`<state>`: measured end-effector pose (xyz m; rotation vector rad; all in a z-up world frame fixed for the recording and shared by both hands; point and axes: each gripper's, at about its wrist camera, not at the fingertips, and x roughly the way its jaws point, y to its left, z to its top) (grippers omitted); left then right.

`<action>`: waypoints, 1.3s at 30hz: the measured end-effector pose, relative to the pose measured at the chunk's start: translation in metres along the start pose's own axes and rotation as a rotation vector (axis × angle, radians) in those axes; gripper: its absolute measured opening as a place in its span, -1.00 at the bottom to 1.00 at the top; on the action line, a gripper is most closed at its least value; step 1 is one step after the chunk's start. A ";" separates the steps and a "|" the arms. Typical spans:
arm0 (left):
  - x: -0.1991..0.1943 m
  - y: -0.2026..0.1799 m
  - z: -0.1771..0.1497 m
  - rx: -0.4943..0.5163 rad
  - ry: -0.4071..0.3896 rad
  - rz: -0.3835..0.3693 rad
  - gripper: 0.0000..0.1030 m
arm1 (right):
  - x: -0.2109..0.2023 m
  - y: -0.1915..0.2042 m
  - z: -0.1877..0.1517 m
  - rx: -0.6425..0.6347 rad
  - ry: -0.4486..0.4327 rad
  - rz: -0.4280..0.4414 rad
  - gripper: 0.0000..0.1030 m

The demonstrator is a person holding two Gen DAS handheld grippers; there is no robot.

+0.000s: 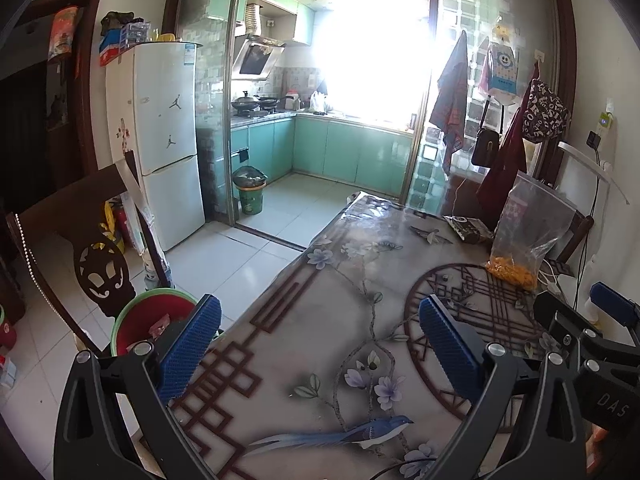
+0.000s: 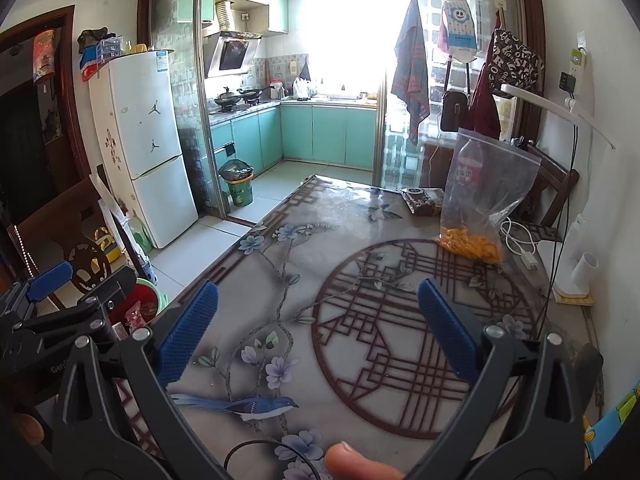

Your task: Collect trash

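Evidently both the left tool (image 1: 320, 344) and the right tool (image 2: 318, 330) gape wide and empty above the bench (image 2: 280, 280). Trash, a dark wrapper (image 2: 424, 200), lies far ahead of them beside a clear bag (image 2: 480, 204); the red bin (image 1: 156, 320) sits just left, holding scraps. Reach forward level, then straddle the wrapper before closing.

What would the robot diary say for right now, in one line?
left gripper: open, empty | right gripper: open, empty | both above table | red basin beside table: wrappers inside | dark wrapper: far end
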<state>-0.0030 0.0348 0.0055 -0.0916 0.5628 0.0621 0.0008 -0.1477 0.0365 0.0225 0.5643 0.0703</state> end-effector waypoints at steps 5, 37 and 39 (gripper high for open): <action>0.001 0.000 0.000 0.001 0.006 0.003 0.85 | 0.001 0.000 0.000 0.001 0.004 -0.002 0.91; 0.071 -0.037 -0.017 0.120 0.126 -0.048 0.85 | 0.055 -0.037 -0.023 0.049 0.105 -0.042 0.91; 0.099 -0.041 -0.029 0.159 0.181 -0.047 0.85 | 0.081 -0.052 -0.044 0.085 0.132 -0.079 0.91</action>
